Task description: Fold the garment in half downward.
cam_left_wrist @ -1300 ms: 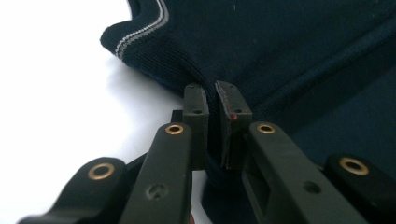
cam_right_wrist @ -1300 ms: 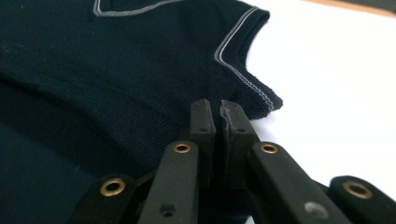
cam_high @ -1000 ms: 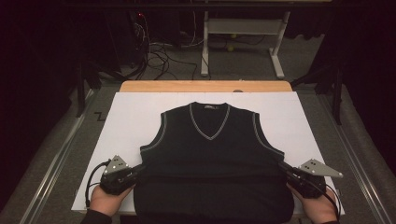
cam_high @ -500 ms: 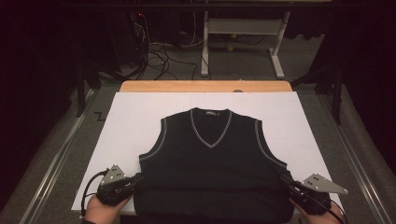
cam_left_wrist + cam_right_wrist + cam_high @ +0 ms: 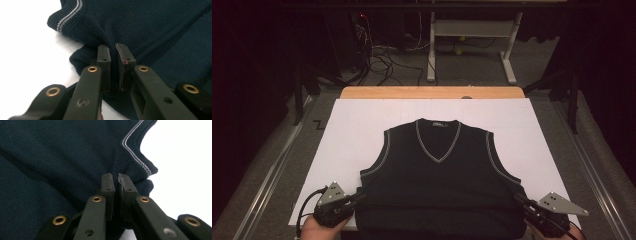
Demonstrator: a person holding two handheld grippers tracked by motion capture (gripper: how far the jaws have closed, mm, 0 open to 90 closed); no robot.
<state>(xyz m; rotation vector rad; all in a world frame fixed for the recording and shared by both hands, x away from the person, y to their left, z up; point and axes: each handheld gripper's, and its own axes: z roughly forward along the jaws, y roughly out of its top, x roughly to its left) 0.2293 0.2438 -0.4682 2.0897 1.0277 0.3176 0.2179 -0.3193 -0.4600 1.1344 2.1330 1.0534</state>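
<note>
vest (image 5: pixel 439 185): flat, neckline toward 12 o'clock, on white sheet (image 5: pixel 362 125) over counter (image 5: pixel 432 92) | left gripper (image 5: pixel 357 197): at 7 o'clock, jaws pinched on vest's side edge below armhole | right gripper (image 5: pixel 519 200): at 5 o'clock, jaws pinched on opposite side edge

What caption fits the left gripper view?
Hand-held gripper pinching the side edge of a dark knitted vest on a white sheet.
</note>
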